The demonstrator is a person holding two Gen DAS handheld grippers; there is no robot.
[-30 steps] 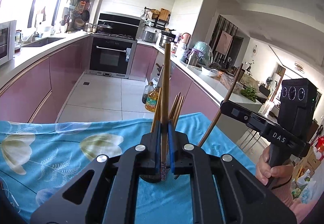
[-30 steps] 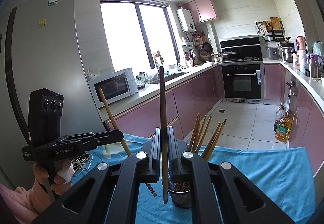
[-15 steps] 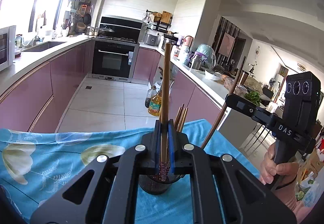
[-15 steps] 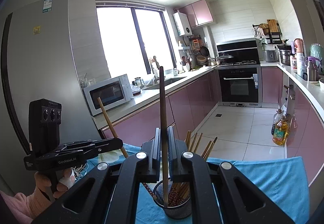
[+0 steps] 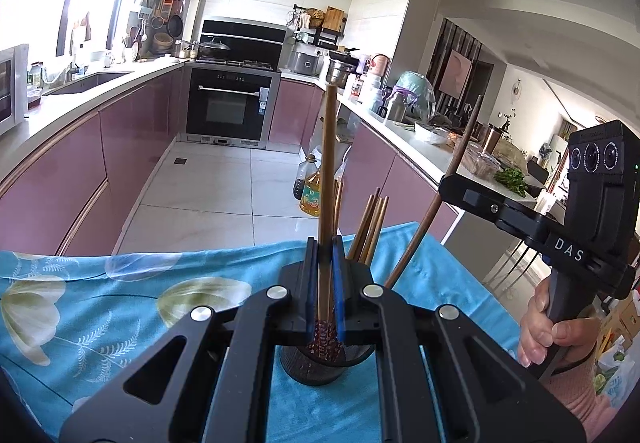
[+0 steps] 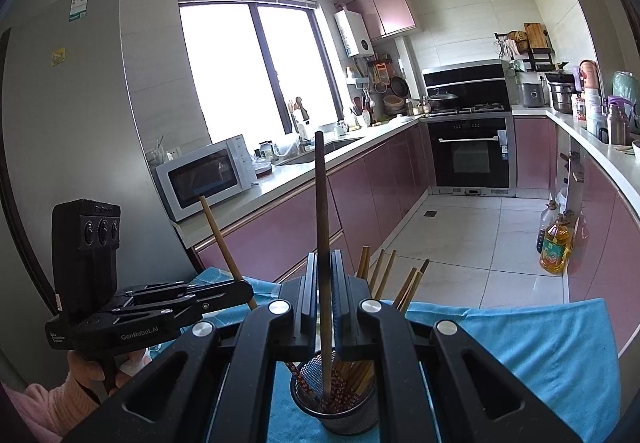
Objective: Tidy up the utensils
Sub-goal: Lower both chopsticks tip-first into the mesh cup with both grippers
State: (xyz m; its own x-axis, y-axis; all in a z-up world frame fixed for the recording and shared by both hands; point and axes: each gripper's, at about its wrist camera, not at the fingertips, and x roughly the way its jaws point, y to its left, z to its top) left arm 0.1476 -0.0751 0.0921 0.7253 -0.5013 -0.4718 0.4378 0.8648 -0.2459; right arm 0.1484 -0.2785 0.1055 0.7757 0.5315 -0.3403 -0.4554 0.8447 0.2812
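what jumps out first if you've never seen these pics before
Each gripper is clamped on a single upright chopstick: the left gripper holds a light brown chopstick, the right gripper a darker chopstick. Both hover just over a dark mesh utensil holder already holding a bundle of chopsticks, standing on a blue floral tablecloth. Behind lies a kitchen with pink cabinets.

Chopstick [image 5: 327,179] in left claw [image 5: 325,307] (upright)
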